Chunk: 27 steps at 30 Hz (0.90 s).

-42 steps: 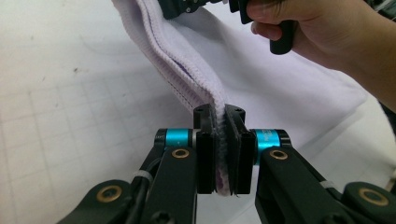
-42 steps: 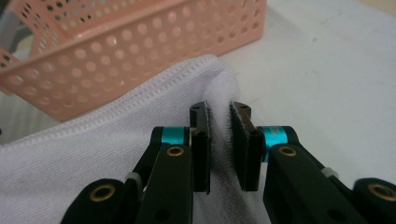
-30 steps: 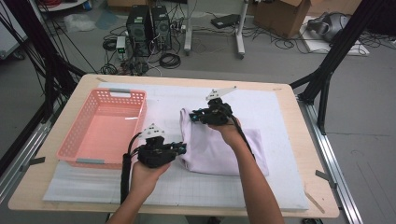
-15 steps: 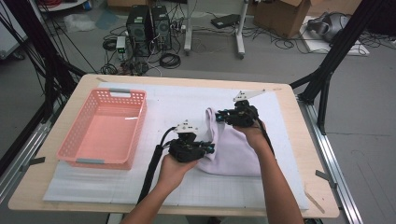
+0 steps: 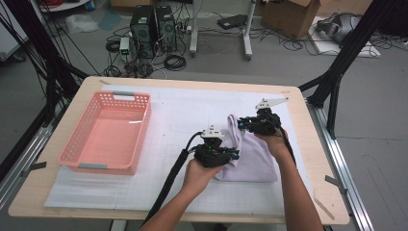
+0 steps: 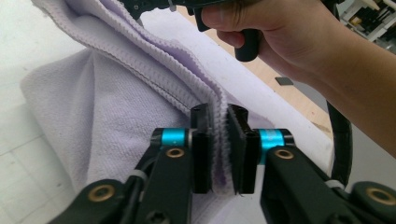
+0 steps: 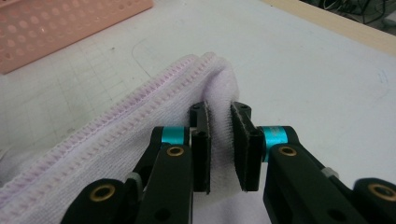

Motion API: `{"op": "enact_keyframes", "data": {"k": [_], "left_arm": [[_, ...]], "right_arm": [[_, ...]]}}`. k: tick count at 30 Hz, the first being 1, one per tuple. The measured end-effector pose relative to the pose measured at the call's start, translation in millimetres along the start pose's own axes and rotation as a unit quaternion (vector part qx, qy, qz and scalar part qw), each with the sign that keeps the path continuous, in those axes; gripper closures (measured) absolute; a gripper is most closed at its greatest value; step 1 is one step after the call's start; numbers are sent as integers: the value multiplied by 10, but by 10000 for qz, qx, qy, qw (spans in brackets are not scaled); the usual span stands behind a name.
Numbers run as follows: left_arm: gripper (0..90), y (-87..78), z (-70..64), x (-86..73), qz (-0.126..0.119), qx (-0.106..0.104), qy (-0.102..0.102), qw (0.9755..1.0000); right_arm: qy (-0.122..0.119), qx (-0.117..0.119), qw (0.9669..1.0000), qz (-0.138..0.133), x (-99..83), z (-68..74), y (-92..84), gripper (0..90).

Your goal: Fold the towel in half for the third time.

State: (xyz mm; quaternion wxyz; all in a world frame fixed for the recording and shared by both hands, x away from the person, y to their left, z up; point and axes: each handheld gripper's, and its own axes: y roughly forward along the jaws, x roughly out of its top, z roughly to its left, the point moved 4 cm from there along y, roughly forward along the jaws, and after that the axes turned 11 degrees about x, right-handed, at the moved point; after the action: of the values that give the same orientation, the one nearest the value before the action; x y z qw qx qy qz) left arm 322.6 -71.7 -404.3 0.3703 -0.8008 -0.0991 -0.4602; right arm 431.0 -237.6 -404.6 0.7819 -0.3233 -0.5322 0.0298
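Observation:
A lilac towel (image 5: 255, 159) lies folded and bunched on the white mat, right of the middle. My left gripper (image 5: 235, 154) is at its near left edge. In the left gripper view the towel's stitched hem (image 6: 187, 79) runs between the pads of my left gripper (image 6: 219, 116); the jaws have just been opening slightly, with the hem still pinched. My right gripper (image 5: 241, 124) holds the raised far corner. In the right gripper view its pads (image 7: 219, 116) press on the folded towel (image 7: 140, 130).
A pink plastic basket (image 5: 115, 168) with nothing in it stands at the table's left, also seen in the right gripper view (image 7: 56, 28). The white mat (image 5: 192, 110) covers most of the wooden tabletop. The other hand (image 6: 280, 37) is close ahead in the left gripper view.
Both hands have carried the towel's edge to the right, folding it over itself. The towel now sits further right and more bunched.

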Motion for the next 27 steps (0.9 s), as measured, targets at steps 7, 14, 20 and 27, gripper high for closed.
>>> {"op": "enact_keyframes", "data": {"k": [7,14,20,27], "left_arm": [[467,-162,81,75,-545,77,181,9983],[423,-349,331,54,-635,346,186,9972],[412,-489,641,-168,-518,647,232,9963],[382,-575,822,-352,-471,815,278,9952]], "right_arm": [[-24,-79,10000,37,-112,-72,-56,792],[83,-175,9998,29,-257,-154,-128,792],[193,-273,9994,45,-400,-213,-209,791],[216,-504,9983,202,-452,-218,-264,757]]}}
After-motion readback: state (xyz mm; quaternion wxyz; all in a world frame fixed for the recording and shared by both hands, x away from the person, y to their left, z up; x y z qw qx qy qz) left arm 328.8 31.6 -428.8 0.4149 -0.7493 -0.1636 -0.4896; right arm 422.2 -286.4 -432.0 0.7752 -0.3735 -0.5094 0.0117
